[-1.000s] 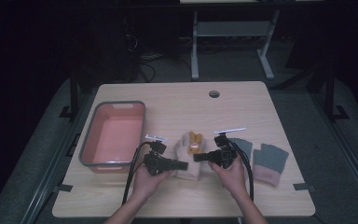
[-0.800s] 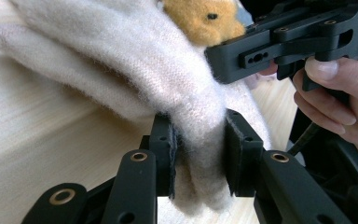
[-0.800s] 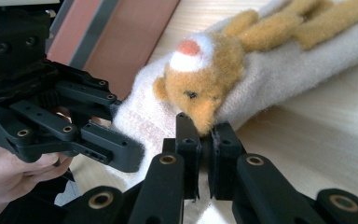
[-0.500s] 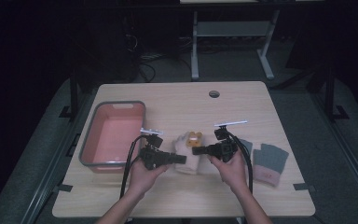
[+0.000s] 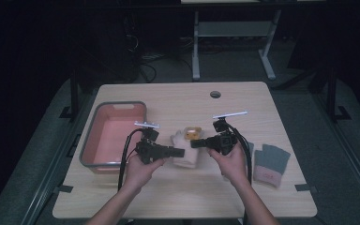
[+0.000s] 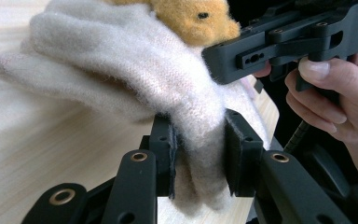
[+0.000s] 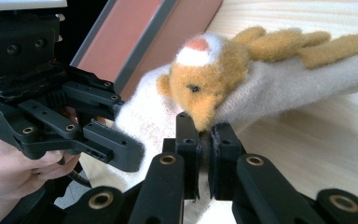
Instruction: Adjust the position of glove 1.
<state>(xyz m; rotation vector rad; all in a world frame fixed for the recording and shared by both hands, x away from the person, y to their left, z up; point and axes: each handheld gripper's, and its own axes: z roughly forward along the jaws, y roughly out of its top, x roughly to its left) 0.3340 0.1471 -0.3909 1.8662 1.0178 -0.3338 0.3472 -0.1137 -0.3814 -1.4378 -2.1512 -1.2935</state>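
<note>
A cream fuzzy glove (image 5: pixel 185 154) with an orange plush animal face (image 5: pixel 193 135) on it hangs between both grippers, just above the wooden table (image 5: pixel 178 197). My left gripper (image 5: pixel 180 152) comes in from the left and is shut on the glove's cream edge (image 6: pixel 200 140), which bunches between its pads. My right gripper (image 5: pixel 195 143) comes in from the right and is shut on the glove under the orange face (image 7: pixel 209 84). The glove's fingers (image 7: pixel 307 74) trail out toward the tabletop. A hand holds each gripper.
A pink tray with a grey rim (image 5: pixel 87 149) sits at the left of the table. A grey glove with a pink cuff (image 5: pixel 271 162) lies at the right, partly behind the right hand. A cable hole (image 5: pixel 215 94) is near the far edge.
Both hands have risen a little with the glove held between the grippers. The glove now sits higher off the table. Neither grip has changed.
</note>
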